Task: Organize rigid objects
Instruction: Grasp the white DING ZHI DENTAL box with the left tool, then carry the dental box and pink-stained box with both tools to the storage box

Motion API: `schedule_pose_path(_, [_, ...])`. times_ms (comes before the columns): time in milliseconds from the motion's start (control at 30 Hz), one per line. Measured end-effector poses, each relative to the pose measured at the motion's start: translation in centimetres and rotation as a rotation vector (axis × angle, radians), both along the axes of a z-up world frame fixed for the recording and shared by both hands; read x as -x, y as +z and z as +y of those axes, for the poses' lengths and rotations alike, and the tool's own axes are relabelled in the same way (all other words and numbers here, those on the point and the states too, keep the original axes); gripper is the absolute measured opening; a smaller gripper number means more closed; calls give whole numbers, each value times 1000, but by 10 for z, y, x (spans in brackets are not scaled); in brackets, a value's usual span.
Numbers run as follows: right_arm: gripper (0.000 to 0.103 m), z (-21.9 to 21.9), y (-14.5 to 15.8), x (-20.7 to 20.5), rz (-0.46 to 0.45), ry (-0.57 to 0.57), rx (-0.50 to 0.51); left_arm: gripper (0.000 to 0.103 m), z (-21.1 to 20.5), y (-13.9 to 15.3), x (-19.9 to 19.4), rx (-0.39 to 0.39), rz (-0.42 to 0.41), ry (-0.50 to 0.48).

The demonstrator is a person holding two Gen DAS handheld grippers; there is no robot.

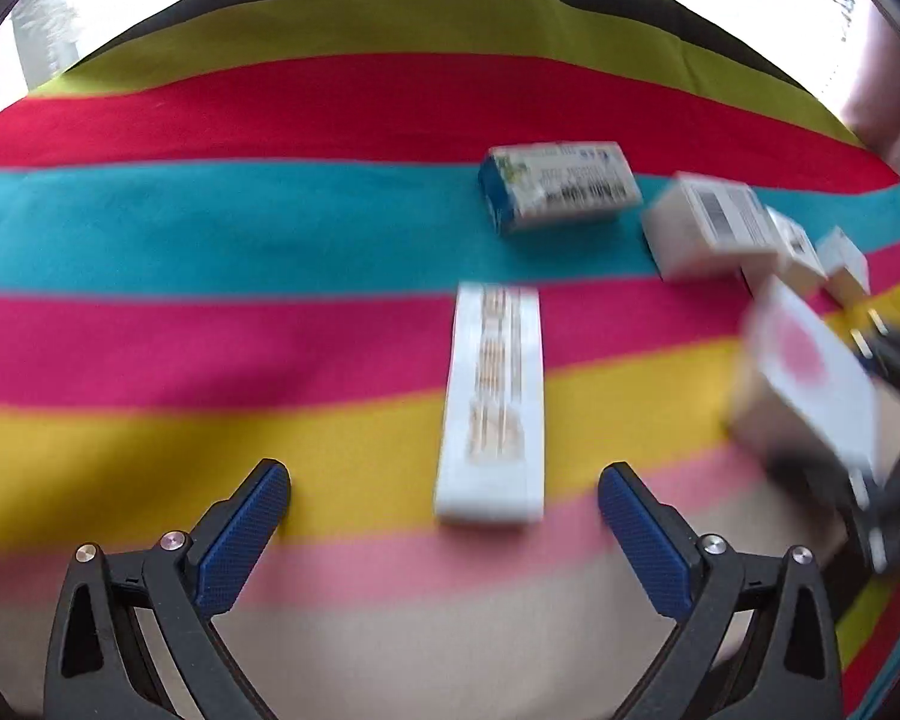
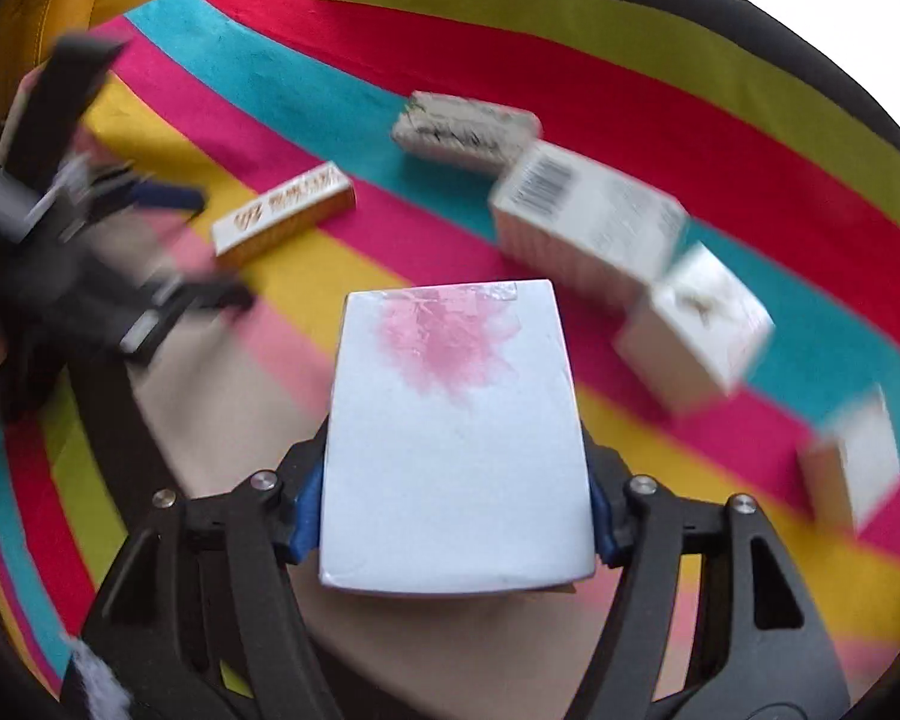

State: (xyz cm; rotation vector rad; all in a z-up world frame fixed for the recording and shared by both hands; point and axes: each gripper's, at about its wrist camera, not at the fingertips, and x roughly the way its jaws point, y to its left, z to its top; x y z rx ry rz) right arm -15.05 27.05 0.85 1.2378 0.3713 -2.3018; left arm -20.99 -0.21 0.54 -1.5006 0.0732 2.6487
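Note:
A long white box with orange print (image 1: 492,402) (image 2: 282,216) lies on the striped cloth, straight ahead of my left gripper (image 1: 444,480). That gripper is open, its blue pads (image 1: 246,534) wide apart, and the box's near end lies about level with the fingertips, touching neither. My right gripper (image 2: 455,516) is shut on a white box with a pink blotch (image 2: 456,432) (image 1: 810,378), pads pressing its two sides. In the left wrist view that held box is a blur at the right edge.
A row of boxes runs along the teal stripe: a blue-and-white box (image 1: 555,189) (image 2: 465,129), a white box with a barcode (image 1: 708,225) (image 2: 588,222), and two smaller white boxes (image 2: 696,324) (image 2: 858,462). The striped cloth (image 1: 210,228) covers the whole surface.

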Motion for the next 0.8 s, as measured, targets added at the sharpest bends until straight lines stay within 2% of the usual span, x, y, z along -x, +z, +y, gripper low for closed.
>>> schedule_pose_path(67, [70,7,1,-24,1,-33,-9,103,5,-1,16,0,14,-6])
schedule_pose_path(100, [70,9,1,-38,0,-50,-9,99,8,0,20,2,14,3])
schedule_pose_path(167, [70,14,4,-54,-4,-91,-5,38,13,10,11,-7,40,-2])
schedule_pose_path(200, [70,23,4,-64,-8,-117,2,31,14,12,5,-10,27,-4])
schedule_pose_path(267, [70,29,4,-88,-4,-159,20,31,13,12,-16,-58,17,2])
schedule_pose_path(333, [70,27,3,-105,8,-190,22,31,15,10,-44,-16,41,-4])
schedule_pose_path(500, [70,21,4,-140,6,-255,84,31,-3,11,-112,-98,48,38])
schedule_pose_path(800, [70,-5,12,-202,13,-299,93,31,3,0,-223,-107,77,28])
